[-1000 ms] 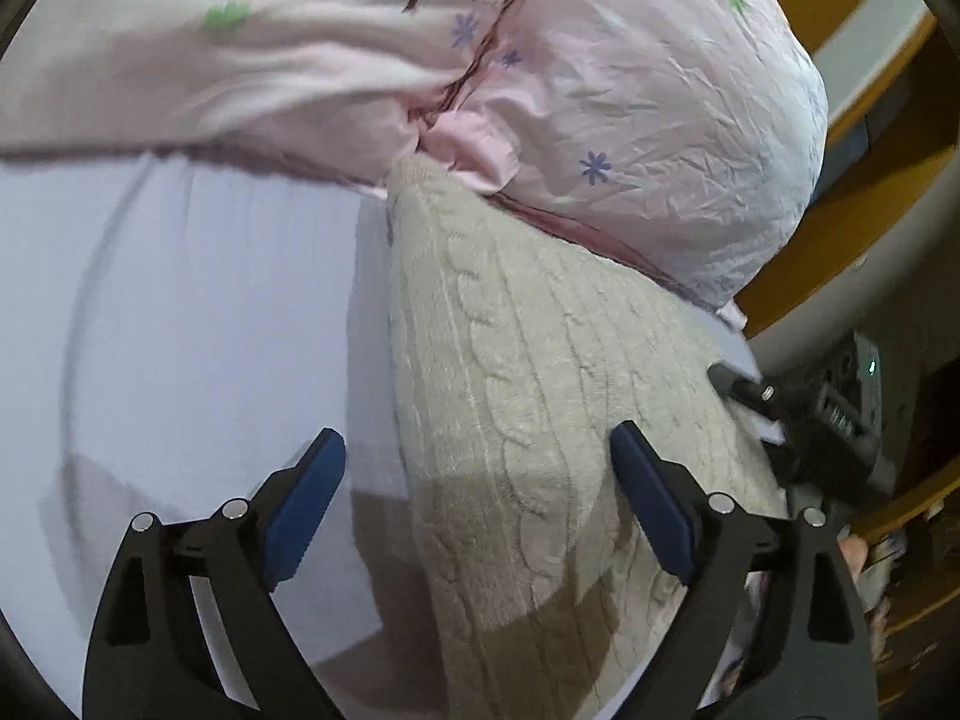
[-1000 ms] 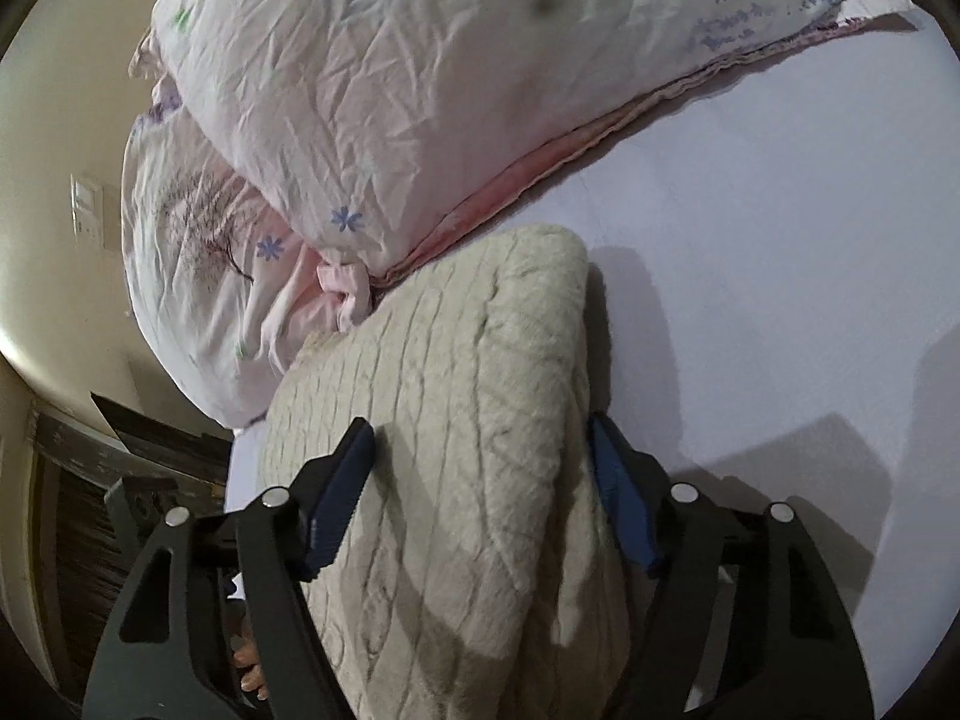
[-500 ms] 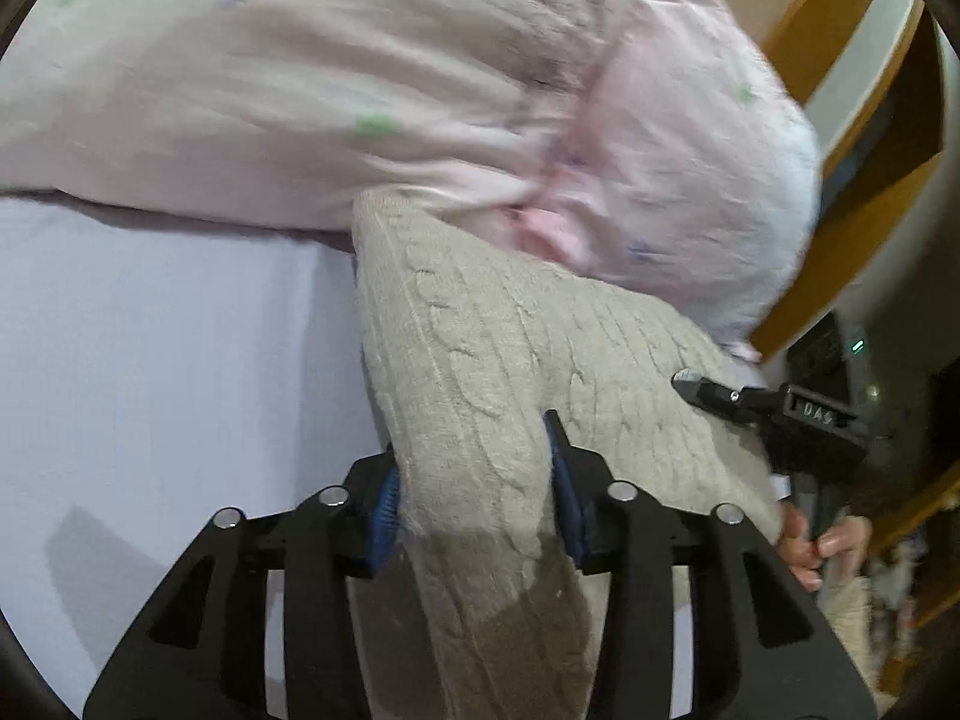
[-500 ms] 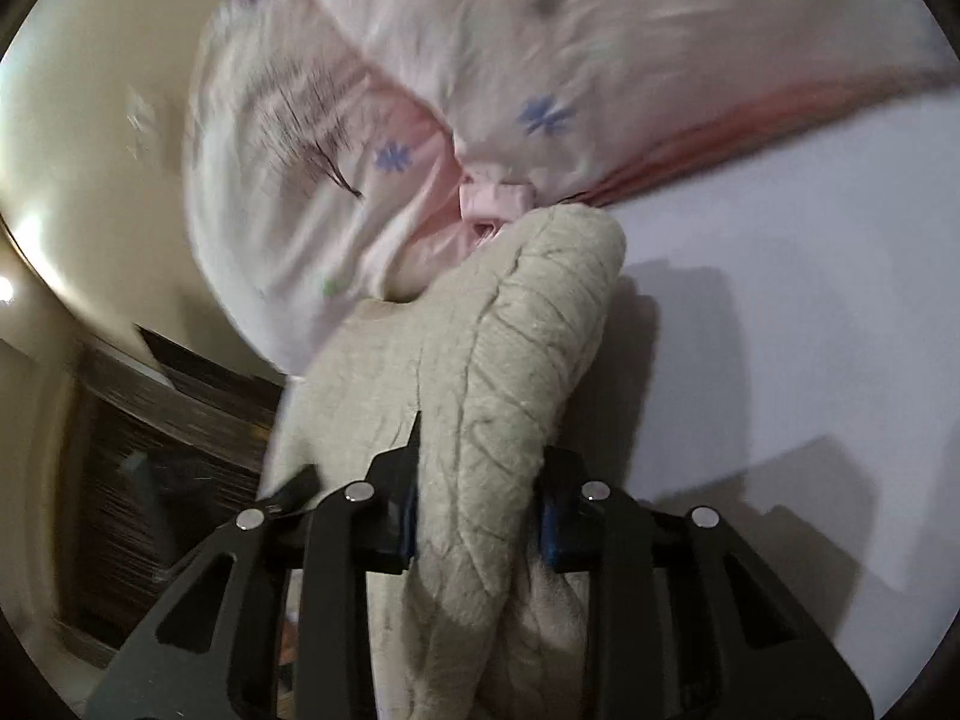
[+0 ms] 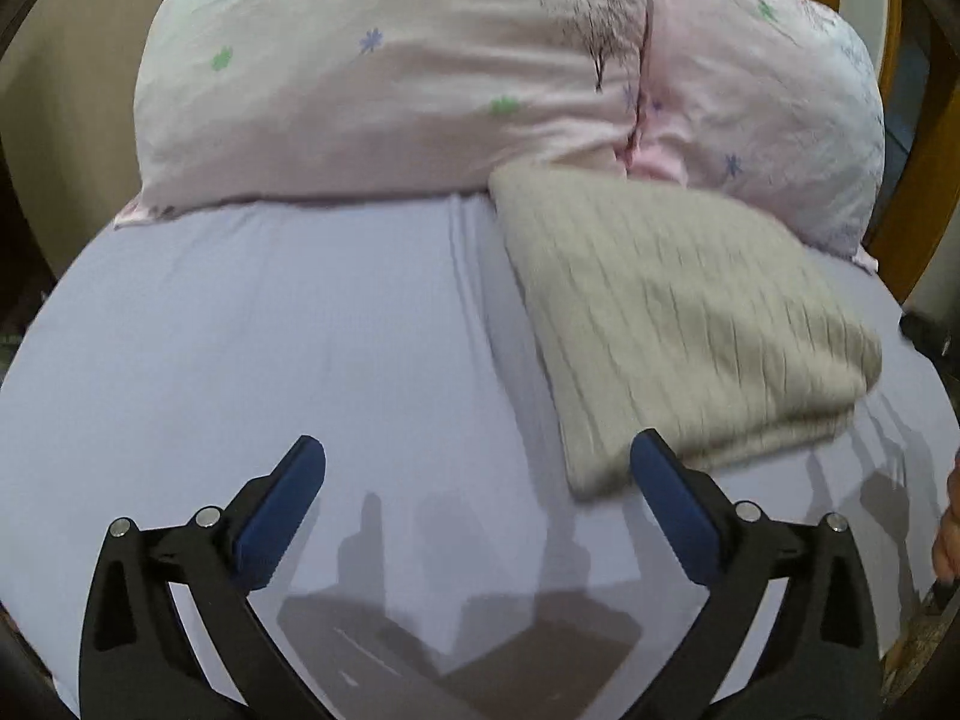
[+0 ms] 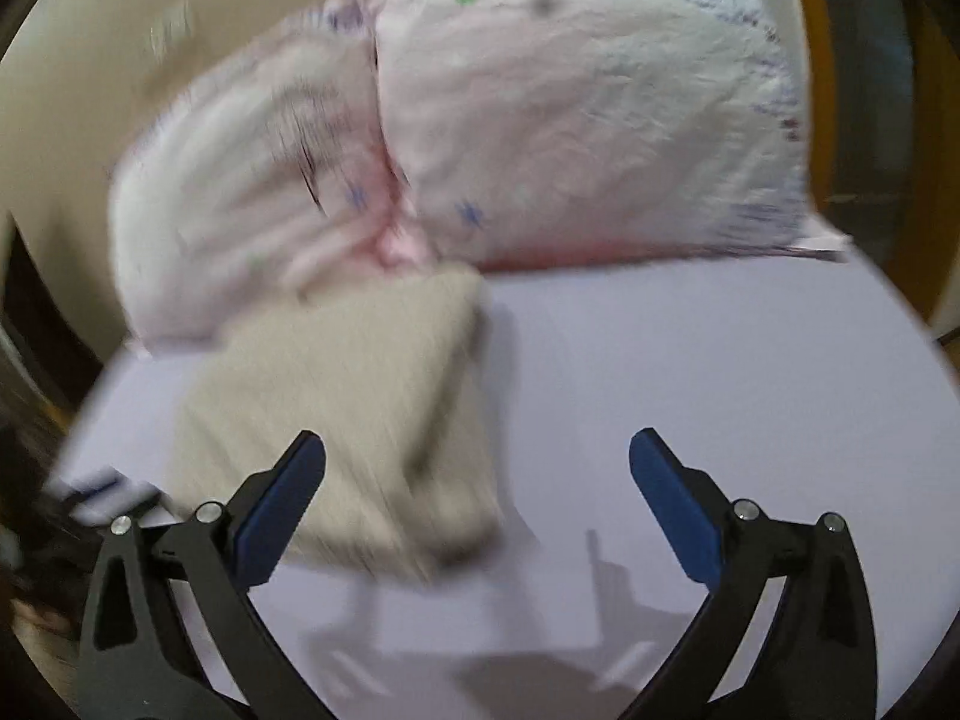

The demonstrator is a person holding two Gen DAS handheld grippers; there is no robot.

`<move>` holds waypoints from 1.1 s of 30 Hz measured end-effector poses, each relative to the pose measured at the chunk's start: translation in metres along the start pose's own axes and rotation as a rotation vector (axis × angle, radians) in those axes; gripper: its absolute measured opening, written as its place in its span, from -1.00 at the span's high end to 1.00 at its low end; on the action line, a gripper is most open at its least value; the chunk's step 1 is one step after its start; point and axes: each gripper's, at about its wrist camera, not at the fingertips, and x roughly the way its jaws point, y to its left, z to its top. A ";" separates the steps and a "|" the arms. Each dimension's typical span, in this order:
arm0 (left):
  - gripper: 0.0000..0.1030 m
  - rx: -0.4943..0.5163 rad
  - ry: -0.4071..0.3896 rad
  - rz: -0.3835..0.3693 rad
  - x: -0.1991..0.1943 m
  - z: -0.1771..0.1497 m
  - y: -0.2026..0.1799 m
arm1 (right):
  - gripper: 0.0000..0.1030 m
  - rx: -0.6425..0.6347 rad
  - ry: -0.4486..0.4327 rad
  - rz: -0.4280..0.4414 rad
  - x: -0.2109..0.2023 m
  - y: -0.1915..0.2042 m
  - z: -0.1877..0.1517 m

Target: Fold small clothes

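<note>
A folded beige cable-knit sweater [image 5: 678,324] lies flat on the pale lilac bedsheet [image 5: 270,360], its far end touching the pillows. In the right wrist view the sweater [image 6: 348,420] is blurred, left of centre. My left gripper [image 5: 477,471] is open and empty, above the sheet, with its right finger just in front of the sweater's near corner. My right gripper [image 6: 477,462] is open and empty, with its left finger over the sweater's near edge.
Two pink floral pillows [image 5: 384,78] [image 6: 570,120] lie across the far end of the bed. A wooden frame [image 5: 924,192] stands at the right. A hand [image 5: 948,534] shows at the right edge. The bed edge runs at the left in the right wrist view.
Both grippers let go of the sweater, opened wide and pulled back. The sweater now lies flat on the sheet.
</note>
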 end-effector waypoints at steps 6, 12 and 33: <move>-0.97 0.047 0.073 0.039 0.018 -0.017 -0.018 | -0.96 -0.073 0.169 0.023 0.029 0.040 -0.040; -0.97 0.079 0.071 0.063 0.024 -0.021 -0.028 | -0.96 -0.093 0.200 -0.031 0.040 0.057 -0.051; -0.97 0.061 0.075 0.040 0.026 -0.020 -0.028 | -0.97 -0.137 0.203 -0.067 0.044 0.061 -0.052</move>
